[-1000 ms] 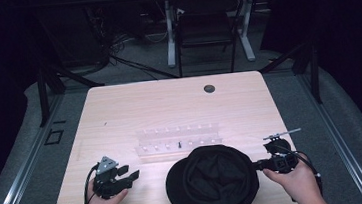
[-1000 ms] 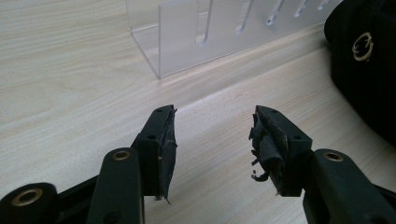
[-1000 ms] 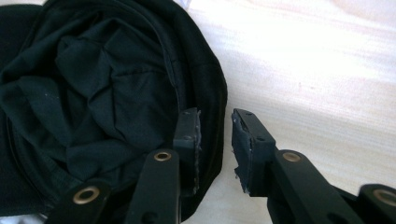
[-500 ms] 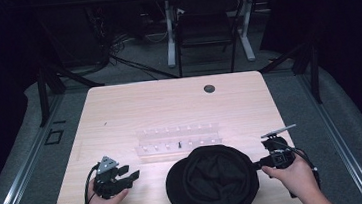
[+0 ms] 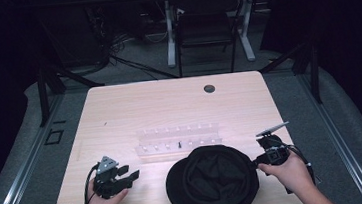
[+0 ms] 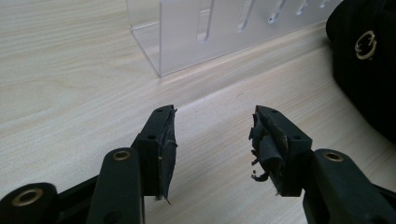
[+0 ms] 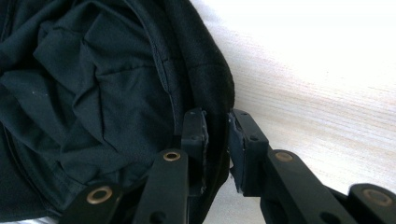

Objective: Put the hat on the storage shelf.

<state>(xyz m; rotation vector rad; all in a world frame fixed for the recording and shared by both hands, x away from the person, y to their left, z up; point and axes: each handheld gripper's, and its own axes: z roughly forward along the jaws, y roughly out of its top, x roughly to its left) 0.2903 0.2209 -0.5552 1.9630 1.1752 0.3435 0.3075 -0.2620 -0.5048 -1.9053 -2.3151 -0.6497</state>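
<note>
Black cap (image 5: 212, 182) at the near edge of the surface (image 5: 169, 108), its right rim between the right tongs (image 7: 215, 135).

The cap lies opening-up, lining creased. The right tongs straddle its rim, jaws narrowly apart, one inside and one outside; whether they pinch it I cannot tell. The right hand (image 5: 291, 169) comes in from the near right. The left tongs (image 6: 212, 135), spread and empty, rest low at the near left in the left hand (image 5: 103, 200), pointing right. Just beyond the cap stands a clear rack (image 5: 177, 138) holding one small dark piece (image 5: 179, 144).
</note>
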